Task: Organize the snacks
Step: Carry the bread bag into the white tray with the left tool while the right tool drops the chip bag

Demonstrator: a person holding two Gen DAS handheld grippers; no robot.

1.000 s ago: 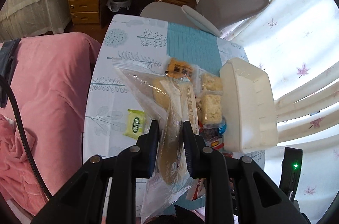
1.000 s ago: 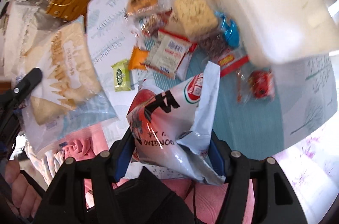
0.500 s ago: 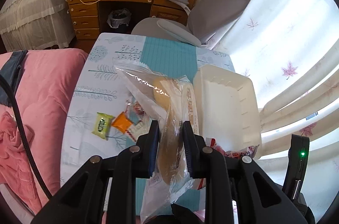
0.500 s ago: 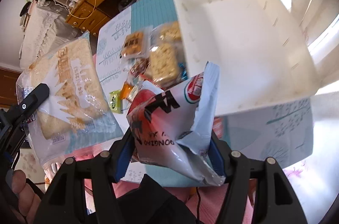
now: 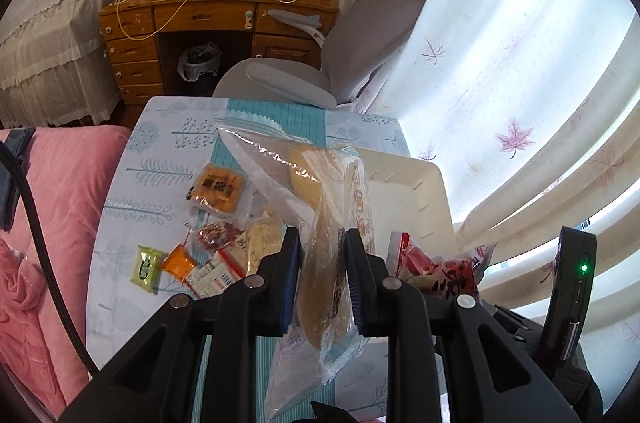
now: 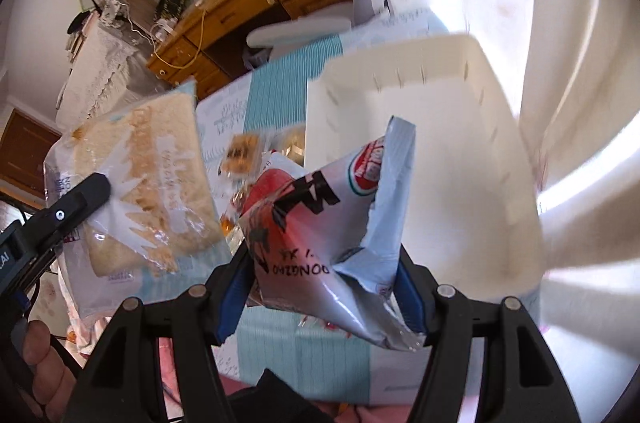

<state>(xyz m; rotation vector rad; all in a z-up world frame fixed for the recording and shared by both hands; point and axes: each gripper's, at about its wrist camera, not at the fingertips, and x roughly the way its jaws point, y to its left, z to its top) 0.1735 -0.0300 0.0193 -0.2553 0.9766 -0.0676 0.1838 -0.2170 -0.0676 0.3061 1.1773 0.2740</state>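
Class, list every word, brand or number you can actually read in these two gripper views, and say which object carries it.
"DONGZHO", upside down: the red and pale blue snack bag in the right gripper.
"AI", cut off: left gripper body at the right view's edge.
Bread bag, orange packet, green packet: print too small or blurred.

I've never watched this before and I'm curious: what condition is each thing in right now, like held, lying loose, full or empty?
Left gripper: shut on bread bag.
Bread bag: held up, sealed.
Right gripper: clamped on snack bag.
Snack bag: held, crumpled.
White bin: empty as far as visible.
Orange packet: lying loose on table.
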